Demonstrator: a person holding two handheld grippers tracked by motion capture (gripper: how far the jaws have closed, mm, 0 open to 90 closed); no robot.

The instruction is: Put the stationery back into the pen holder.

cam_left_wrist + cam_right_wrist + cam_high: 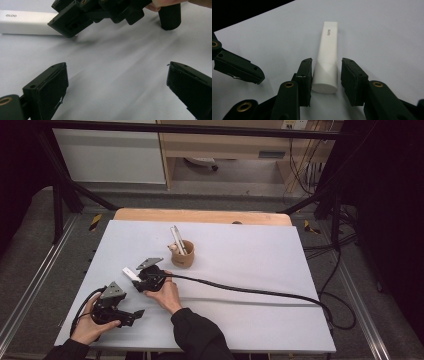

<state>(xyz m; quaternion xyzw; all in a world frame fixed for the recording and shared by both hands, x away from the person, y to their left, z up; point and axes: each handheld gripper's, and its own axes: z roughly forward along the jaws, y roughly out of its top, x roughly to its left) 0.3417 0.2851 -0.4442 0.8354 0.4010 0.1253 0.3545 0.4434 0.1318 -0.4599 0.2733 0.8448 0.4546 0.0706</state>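
**Right hand-held gripper straddling white tube on worktop**

Lying flat on the pale worktop (pixel 240 270): a white tube (pixel 326 60) marked "GLOO", capped end towards the right hand-held gripper (pixel 325 80), flat crimped end pointing away. Seen in the high view left of centre on the sheet, tube (pixel 131 273) poking out up and to the left from under the right hand-held gripper (pixel 145 279). Jaws set one on each side of the cap end, narrowed close around it; left pad touching or all but touching the tube, a thin gap showing at the right pad, so not yet pressed from both sides. No lift visible; tube resting on the sheet.

Left hand-held gripper (pixel 117 90) wide open, nothing between the jaws, bare sheet beneath. Held low at the near left of the worktop (pixel 131 315), just beside the right one, looking across at it and at the tube (pixel 27 22).

Standing farther back, near the middle of the sheet: a small brown cup (pixel 182 255) with a pale pen-like stick (pixel 177 239) leaning in it, well apart from the tube.
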